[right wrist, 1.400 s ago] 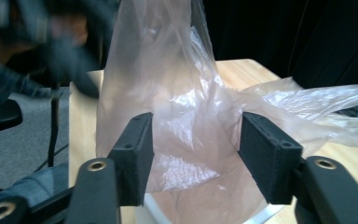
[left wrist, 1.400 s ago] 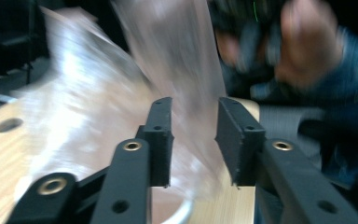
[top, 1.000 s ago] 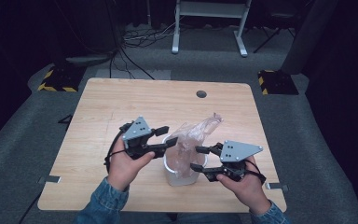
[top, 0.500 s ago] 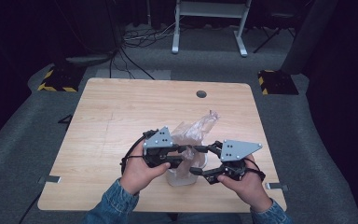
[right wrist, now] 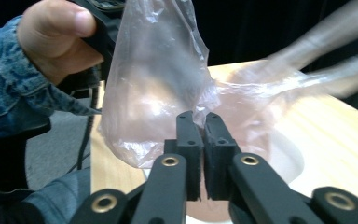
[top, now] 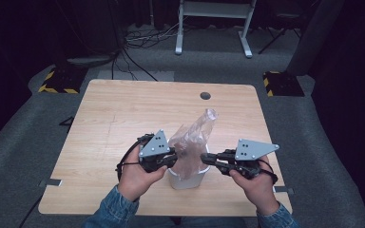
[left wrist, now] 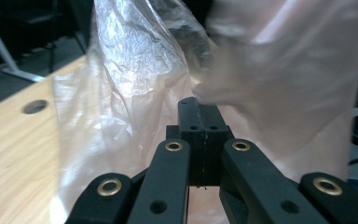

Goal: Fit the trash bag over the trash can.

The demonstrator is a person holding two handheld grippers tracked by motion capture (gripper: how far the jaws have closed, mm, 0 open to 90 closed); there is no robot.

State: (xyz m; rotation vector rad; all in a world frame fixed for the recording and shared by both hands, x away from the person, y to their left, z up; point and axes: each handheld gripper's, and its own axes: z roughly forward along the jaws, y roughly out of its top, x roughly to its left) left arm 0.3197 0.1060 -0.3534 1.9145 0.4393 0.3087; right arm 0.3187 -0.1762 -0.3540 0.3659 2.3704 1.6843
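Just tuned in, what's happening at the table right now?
A person is fitting a clear plastic bag into a small white bin on the wooden table. The left gripper and right gripper have each just closed on an edge of the bag, holding it up over the bin's mouth.

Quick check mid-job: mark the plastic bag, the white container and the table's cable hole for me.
plastic bag point(top: 196, 135), high view, crinkled upper part.
white container point(top: 186, 181), high view, front wall below the bag.
cable hole point(top: 205, 96), high view, centre of the dark round opening.
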